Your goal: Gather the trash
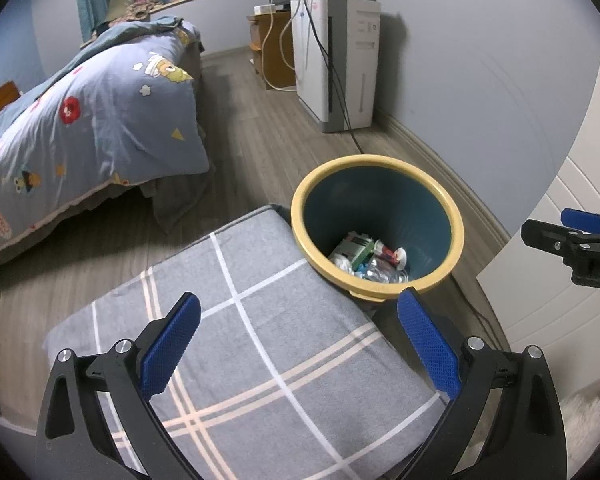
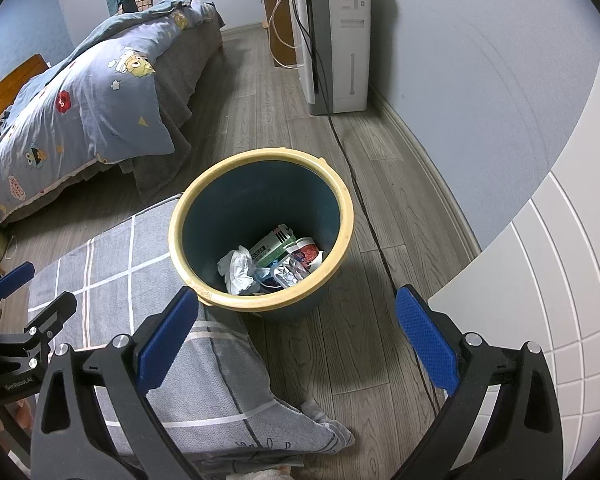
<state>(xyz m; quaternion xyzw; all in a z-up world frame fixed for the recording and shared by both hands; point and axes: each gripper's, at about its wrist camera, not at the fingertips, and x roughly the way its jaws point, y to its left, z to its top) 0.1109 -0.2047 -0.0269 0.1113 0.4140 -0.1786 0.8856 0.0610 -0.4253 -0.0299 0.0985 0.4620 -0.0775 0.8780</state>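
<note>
In the left wrist view, the left gripper point(image 1: 298, 336) fills the bottom of the frame with its two blue-padded fingers point(image 1: 171, 346) spread wide apart and nothing between them; it hangs tilted downward over a grey checked cushion point(image 1: 260, 344) in the lower centre. In the right wrist view, the right gripper point(image 2: 296, 338) is likewise wide open and empty, angled down toward the floor, its left finger over the cushion's edge and its right finger over bare grey floorboards point(image 2: 340, 352). Each tool shows in the other's camera: the right gripper enters at the right edge of the left view, the left one at the lower left edge of the right view, where fingertips of a hand point(image 2: 8, 416) grip its handle. Just ahead of both tools stands the trash bin point(image 2: 342, 216), a round bucket with a yellow rim and dark teal inside, upright on the floor with its mouth facing up and its long axis vertical, touching or just beside the cushion's far corner. At its bottom lies the trash point(image 2: 268, 260): crumpled white paper, a green-and-white carton lying flat and slanting toward the upper right, and shiny wrappers. A black cable point(image 2: 364, 208) runs along the floor to the right of the bin, up to a white appliance point(image 2: 336, 40) against the wall at the top centre. A bed with a blue patterned quilt point(image 2: 92, 108) takes the upper left.
</note>
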